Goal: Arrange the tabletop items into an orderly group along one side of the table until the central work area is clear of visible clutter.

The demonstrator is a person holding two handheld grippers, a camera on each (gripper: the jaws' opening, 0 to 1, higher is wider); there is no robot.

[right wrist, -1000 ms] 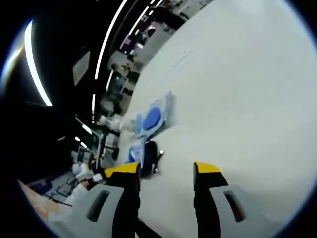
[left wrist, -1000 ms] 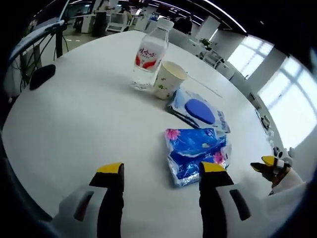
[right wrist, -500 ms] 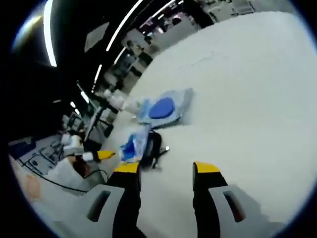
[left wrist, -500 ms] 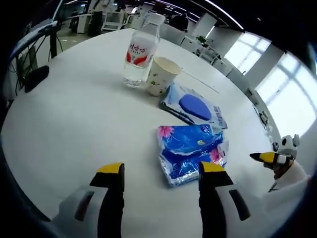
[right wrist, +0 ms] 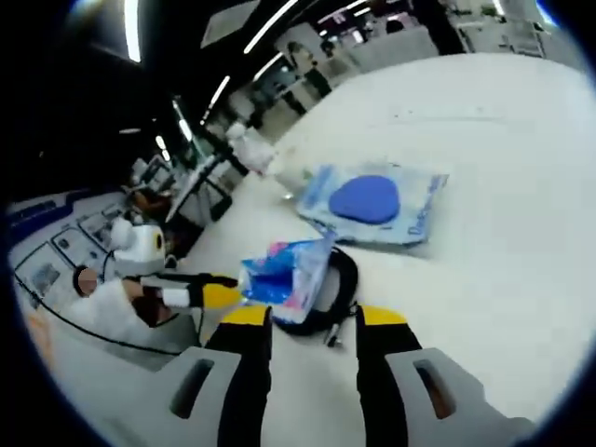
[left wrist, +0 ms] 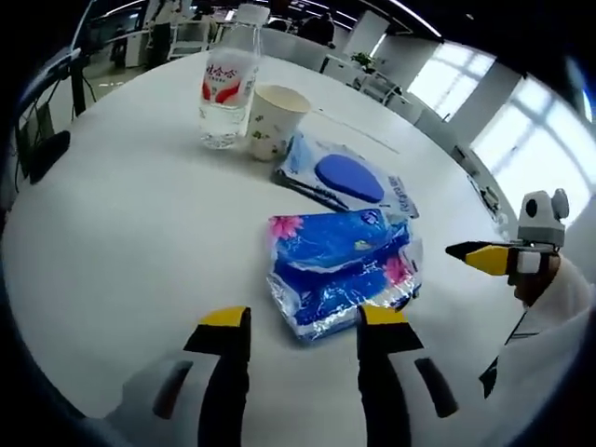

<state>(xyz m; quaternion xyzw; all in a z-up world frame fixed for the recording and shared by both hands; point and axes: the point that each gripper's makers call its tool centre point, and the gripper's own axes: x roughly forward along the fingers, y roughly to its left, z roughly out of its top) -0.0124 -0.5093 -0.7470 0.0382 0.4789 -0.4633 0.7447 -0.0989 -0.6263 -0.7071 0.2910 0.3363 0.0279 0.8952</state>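
Left gripper (left wrist: pixel 296 321) open beside blue packet (left wrist: pixel 342 268); table edge (left wrist: pixel 56 354) seemingly near.

White left gripper (left wrist: pixel 303 321), yellow-tipped black jaws, right gripper (right wrist: pixel 312 319) apparently alike

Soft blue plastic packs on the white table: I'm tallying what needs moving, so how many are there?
2. The crinkled blue floral tissue pack lies just ahead of the left gripper; the flat wet-wipes pack with a blue oval lid lies beyond it, beside the paper cup.
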